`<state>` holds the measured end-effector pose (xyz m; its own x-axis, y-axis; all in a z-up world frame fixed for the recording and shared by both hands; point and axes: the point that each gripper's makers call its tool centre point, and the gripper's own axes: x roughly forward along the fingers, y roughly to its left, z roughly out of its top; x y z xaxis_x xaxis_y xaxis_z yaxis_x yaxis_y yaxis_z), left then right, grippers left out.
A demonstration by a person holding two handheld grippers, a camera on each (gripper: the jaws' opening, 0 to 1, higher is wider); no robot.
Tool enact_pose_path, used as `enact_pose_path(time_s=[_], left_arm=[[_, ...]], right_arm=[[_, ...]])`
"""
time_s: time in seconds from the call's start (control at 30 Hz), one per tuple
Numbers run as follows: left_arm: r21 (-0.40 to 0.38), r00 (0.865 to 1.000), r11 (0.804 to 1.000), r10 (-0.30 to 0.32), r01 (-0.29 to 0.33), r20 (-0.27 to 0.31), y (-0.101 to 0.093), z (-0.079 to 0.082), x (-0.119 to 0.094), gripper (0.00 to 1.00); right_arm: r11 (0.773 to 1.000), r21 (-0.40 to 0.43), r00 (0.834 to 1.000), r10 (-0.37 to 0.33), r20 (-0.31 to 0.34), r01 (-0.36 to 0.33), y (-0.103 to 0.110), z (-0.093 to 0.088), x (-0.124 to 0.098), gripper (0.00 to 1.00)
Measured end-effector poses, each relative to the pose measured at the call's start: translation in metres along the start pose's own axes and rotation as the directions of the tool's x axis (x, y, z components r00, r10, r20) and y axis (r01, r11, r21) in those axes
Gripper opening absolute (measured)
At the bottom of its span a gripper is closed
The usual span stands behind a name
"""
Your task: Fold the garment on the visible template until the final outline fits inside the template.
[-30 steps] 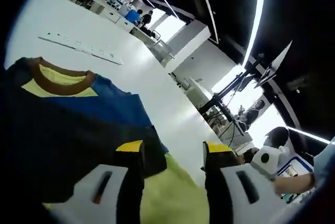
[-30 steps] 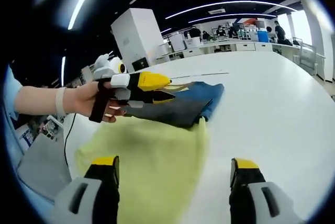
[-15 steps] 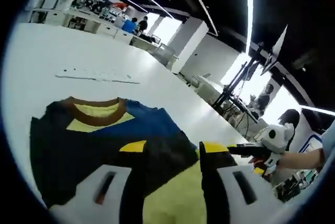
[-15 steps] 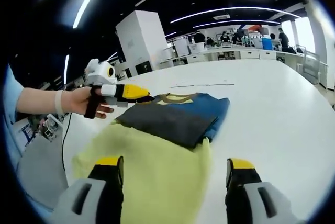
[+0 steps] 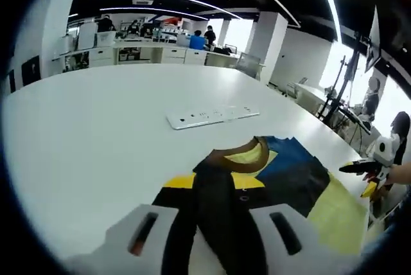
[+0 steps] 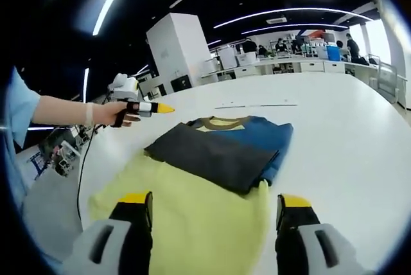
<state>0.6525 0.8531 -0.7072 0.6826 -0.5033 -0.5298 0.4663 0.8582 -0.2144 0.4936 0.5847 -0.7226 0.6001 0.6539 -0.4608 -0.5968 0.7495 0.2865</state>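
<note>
Dark folded garment (image 6: 221, 150) beyond right tool (image 6: 215, 214).

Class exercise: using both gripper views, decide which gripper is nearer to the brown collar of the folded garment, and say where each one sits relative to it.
Judging roughly, the left. The left gripper hovers beside the brown collar; the right gripper sits back over the yellow template, across the folded garment.

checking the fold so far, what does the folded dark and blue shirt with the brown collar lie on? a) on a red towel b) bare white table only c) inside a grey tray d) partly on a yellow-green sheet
d: the folded dark and blue shirt with the brown collar overlaps the far end of the yellow-green sheet spread on the white table.
</note>
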Motion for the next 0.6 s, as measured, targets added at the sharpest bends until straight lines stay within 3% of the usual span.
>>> enact_pose_path(time_s=[0.07,0.17,0.37,0.47,0.6], left_arm=[[0.075,0.998,0.997,-0.001,0.005,-0.057,0.004,-0.007,0.008,0.13],[0.016,0.997,0.999,-0.035,0.036,-0.063,0.003,-0.005,0.016,0.1],[0.061,0.979,0.992,-0.1,0.113,-0.178,0.002,-0.011,0.03,0.06],[0.064,0.974,0.991,-0.106,0.121,-0.198,0.005,-0.009,0.037,0.07],[0.063,0.958,0.985,-0.142,0.163,-0.251,0.004,-0.015,0.044,0.06]], right_arm=[[1.0,0.002,1.0,-0.002,0.0,0.002,-0.001,0.001,-0.001,0.79],[1.0,0.0,1.0,-0.005,-0.002,0.005,-0.002,0.0,-0.003,0.79],[1.0,-0.008,1.0,-0.008,-0.013,0.007,-0.003,-0.003,-0.004,0.79],[1.0,-0.003,1.0,-0.004,-0.01,0.004,-0.002,-0.003,-0.002,0.79],[1.0,0.004,1.0,-0.003,-0.009,0.003,-0.001,-0.003,0.0,0.79]])
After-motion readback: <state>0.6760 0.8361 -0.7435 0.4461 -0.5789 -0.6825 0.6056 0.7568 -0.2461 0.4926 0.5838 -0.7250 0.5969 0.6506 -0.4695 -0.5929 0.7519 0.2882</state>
